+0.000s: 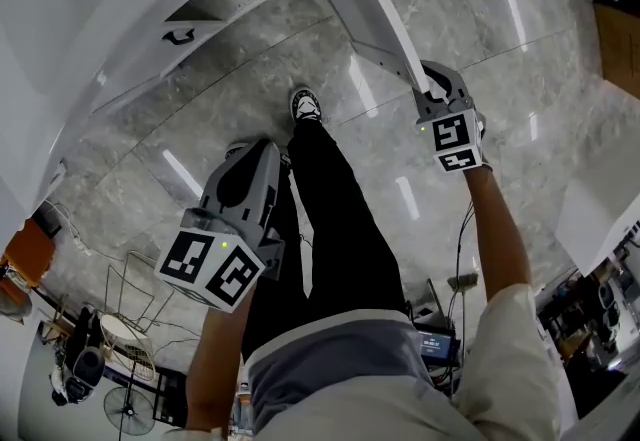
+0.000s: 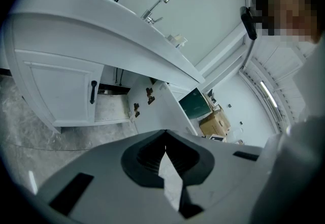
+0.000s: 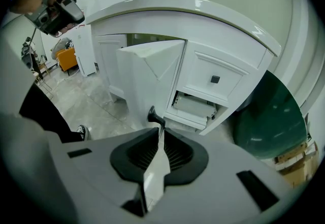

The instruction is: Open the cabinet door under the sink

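The left gripper (image 2: 165, 148) is held clear of the cabinet, above the grey marbled floor (image 1: 200, 79). Its dark ribbed jaws are brought together at the tips and nothing is held between them. Its grey body is topped by a cube (image 1: 215, 264) printed with black and white square markers.

Beyond it, a glossy white curved sink top (image 2: 101, 20) with a chrome faucet (image 2: 157, 7) is seen. Under the sink top, a panelled white door (image 2: 61, 91) with a slim black handle (image 2: 93, 92) is kept flat in its frame.

Beside that door, the cabinet door (image 1: 375, 9) is swung outwards from the frame, so the inside of the cabinet is exposed. It is a flat white panel with dark hinges on its inner face.

The right gripper (image 3: 158, 131) is set on the free edge of the cabinet door. Its jaws are closed almost fully, and the thin white edge is pinched between them. A black door handle (image 3: 154, 115) is seen just past the jaw tips.

To the right, a white drawer front with a small square black knob (image 3: 215, 79) is seen, and further right a dark green rounded thing (image 3: 269, 116).
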The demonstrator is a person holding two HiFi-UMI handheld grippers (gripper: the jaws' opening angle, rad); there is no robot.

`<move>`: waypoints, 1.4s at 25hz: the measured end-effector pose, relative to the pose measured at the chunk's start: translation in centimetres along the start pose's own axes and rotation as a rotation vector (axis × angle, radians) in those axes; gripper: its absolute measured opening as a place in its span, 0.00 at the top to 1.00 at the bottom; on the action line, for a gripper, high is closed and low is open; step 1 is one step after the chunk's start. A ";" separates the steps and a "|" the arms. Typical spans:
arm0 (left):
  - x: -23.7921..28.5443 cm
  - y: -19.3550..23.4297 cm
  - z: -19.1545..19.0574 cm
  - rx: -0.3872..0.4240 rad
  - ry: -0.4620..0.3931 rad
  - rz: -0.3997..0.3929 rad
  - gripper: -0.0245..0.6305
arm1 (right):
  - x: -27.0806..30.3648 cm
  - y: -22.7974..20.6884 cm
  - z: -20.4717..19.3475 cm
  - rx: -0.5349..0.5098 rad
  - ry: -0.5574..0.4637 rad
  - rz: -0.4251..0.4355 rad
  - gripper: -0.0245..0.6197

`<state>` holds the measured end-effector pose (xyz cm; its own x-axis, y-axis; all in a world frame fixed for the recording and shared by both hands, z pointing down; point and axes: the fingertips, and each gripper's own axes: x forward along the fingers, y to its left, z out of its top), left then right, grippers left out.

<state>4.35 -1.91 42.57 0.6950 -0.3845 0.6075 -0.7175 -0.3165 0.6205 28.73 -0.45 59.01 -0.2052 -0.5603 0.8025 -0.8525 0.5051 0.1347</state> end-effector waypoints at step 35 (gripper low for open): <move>-4.8 -4.7 5.6 0.061 -0.088 -0.038 0.96 | -10.3 -0.3 6.4 0.343 -0.082 -0.043 0.94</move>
<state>4.18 -3.39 33.97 0.7173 -0.4445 0.5366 -0.6938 -0.3838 0.6094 28.01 0.95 46.97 -0.1911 -0.6340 0.7493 -0.9703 0.2375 -0.0465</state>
